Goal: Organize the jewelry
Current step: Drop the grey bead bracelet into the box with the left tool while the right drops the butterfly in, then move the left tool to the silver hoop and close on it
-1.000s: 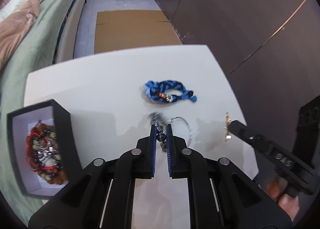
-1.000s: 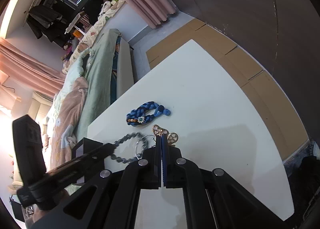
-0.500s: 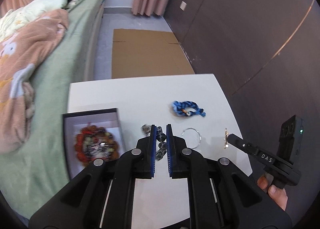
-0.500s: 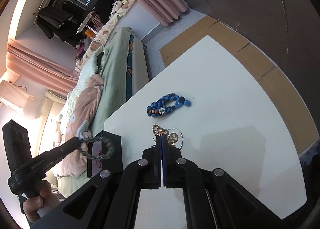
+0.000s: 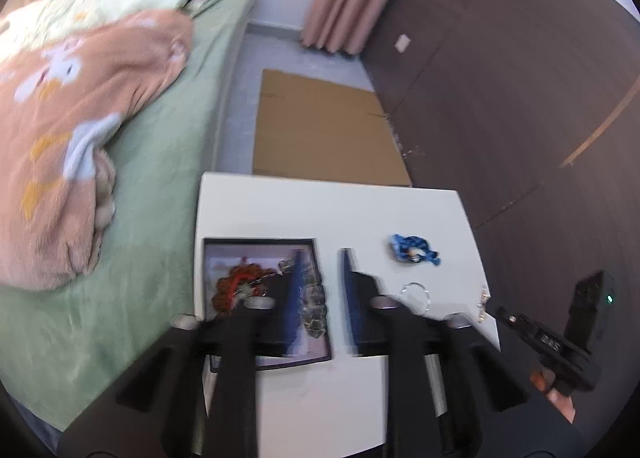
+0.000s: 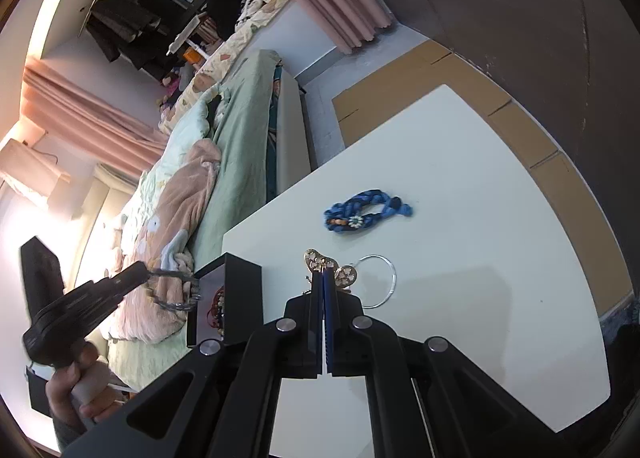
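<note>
The left gripper (image 5: pixel 320 286), lower centre of the left wrist view, holds its jaws wide apart above the black jewelry box (image 5: pixel 318 258); a grey chain bracelet (image 5: pixel 314 304) appears between the fingers over the box's right edge, apparently just let go, though blur leaves its contact with the fingers uncertain; a red beaded bracelet (image 5: pixel 236 284) already lies inside the box. The right gripper (image 6: pixel 323 278), lower centre of its view, has its jaws pressed together on a gold filigree brooch (image 6: pixel 326 264), kept raised, probably awaiting its turn at the box. A blue braided bracelet (image 6: pixel 366 212) and a thin silver bangle (image 6: pixel 386 278) lie apart on the white table (image 6: pixel 480 226), right of centre; a green-covered bed (image 5: pixel 160 162) fills the left, a cardboard sheet (image 5: pixel 320 130) and dark panelled wall the upper right.
</note>
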`<action>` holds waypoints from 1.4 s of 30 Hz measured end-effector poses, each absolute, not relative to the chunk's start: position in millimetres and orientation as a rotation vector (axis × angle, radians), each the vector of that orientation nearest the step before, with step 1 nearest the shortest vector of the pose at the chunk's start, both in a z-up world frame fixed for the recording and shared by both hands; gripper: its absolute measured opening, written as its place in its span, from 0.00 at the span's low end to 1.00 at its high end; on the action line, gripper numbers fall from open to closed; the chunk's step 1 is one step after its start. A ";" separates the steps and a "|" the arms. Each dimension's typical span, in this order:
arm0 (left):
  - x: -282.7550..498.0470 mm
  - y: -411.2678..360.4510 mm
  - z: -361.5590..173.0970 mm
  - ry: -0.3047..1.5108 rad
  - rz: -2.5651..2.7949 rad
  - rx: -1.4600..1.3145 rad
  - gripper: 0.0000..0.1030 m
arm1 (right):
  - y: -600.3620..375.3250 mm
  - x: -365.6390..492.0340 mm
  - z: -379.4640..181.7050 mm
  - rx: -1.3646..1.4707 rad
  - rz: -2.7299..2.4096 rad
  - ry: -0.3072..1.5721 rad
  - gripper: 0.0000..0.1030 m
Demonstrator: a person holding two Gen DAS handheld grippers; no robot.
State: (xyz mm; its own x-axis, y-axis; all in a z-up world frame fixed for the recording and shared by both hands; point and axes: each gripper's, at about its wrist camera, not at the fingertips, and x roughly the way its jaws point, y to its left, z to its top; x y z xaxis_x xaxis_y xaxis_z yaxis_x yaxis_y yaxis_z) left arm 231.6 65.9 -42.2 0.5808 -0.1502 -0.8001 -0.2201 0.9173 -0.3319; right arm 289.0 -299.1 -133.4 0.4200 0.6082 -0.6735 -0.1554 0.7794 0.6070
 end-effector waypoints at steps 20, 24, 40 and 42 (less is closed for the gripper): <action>184.2 131.0 -49.3 0.904 0.114 -0.512 0.73 | -154.4 287.9 -86.3 0.288 0.710 1.053 0.01; 176.3 141.7 -52.0 0.880 0.133 -0.531 0.80 | -126.8 290.7 -79.7 0.251 0.748 1.060 0.01; 172.6 160.9 -72.0 0.868 0.153 -0.593 0.86 | -113.0 314.1 -92.3 0.177 0.703 1.122 0.68; 173.5 154.8 -70.3 0.868 0.138 -0.583 0.86 | -127.7 311.1 -84.1 0.191 0.676 1.050 0.79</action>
State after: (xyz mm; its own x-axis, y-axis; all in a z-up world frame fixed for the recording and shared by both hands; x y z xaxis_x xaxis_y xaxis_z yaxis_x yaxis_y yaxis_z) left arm 173.5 154.8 -70.3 0.6480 -0.1166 -0.7526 -0.3441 0.8367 -0.4260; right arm 311.1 -127.7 -84.1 0.3188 0.5977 -0.7356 -0.4222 0.7844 0.4544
